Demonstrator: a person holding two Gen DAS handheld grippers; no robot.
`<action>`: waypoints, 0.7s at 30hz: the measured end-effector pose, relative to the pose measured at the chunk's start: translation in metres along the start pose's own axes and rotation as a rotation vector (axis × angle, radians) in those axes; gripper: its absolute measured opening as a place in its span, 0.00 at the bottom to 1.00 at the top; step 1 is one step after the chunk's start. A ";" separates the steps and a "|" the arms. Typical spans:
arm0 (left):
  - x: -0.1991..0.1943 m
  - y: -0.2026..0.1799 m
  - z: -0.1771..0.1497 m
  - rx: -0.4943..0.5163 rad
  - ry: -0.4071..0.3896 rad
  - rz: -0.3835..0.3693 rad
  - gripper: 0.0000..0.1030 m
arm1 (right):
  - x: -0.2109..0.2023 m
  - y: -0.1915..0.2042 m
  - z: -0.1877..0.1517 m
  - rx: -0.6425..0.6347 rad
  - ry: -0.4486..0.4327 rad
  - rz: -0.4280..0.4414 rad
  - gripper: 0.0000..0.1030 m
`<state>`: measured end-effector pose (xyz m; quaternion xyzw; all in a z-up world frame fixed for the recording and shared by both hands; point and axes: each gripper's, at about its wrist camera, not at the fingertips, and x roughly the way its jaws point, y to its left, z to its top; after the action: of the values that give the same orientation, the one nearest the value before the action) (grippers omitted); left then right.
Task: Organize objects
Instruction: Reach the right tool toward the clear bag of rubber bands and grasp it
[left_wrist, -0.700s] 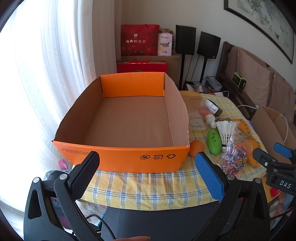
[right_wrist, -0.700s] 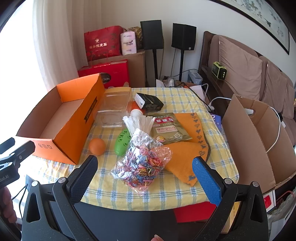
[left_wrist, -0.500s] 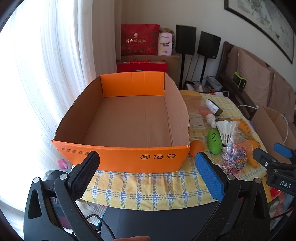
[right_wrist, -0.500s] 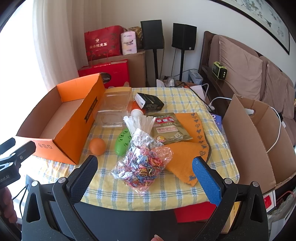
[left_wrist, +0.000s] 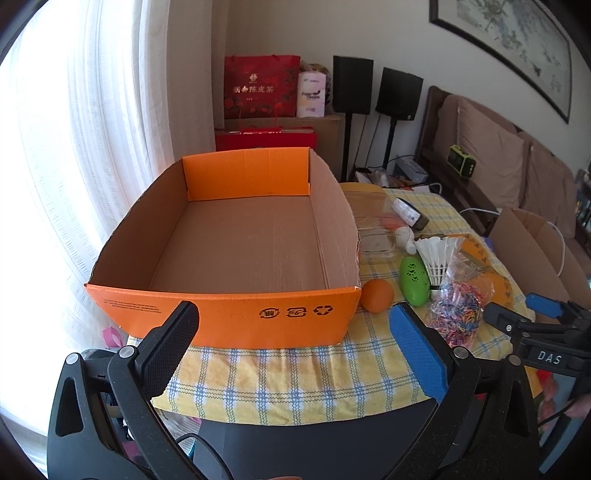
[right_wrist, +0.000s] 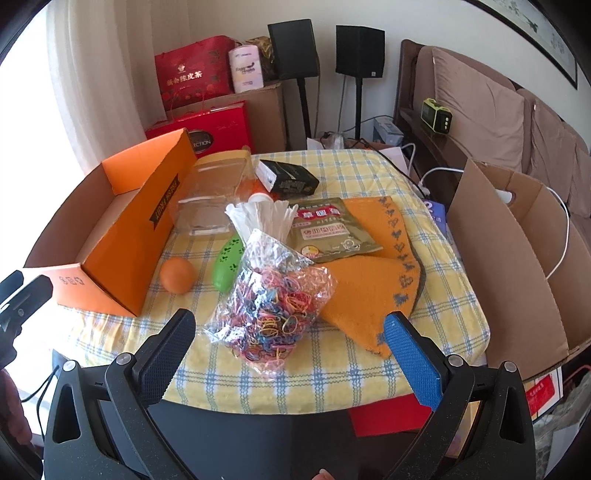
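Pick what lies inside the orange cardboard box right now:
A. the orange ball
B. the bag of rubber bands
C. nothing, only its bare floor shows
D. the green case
C: the left wrist view looks down into the orange box and shows bare cardboard, while the ball, green case and bag of rubber bands all sit outside on the tablecloth.

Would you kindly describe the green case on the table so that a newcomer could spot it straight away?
Start at the big orange box on the left of the checked table. Just to its right lies an orange ball, and the green case is the next thing along, beside the bag of rubber bands. It is the only green thing there: a smooth elongated pod with small dark cut-outs.
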<state>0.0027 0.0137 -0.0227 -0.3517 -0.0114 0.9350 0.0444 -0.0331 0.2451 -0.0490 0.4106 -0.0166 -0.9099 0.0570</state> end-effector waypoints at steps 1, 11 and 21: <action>0.001 -0.001 -0.001 0.002 0.000 -0.002 1.00 | 0.003 -0.002 -0.002 0.008 0.007 0.007 1.00; 0.008 0.001 -0.008 -0.006 0.025 -0.046 1.00 | 0.029 -0.008 -0.008 0.095 0.054 0.080 0.95; 0.015 0.003 -0.014 -0.011 0.048 -0.064 1.00 | 0.052 -0.003 -0.006 0.141 0.041 0.025 0.84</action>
<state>0.0000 0.0122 -0.0431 -0.3735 -0.0267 0.9244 0.0726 -0.0627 0.2422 -0.0917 0.4321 -0.0847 -0.8970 0.0394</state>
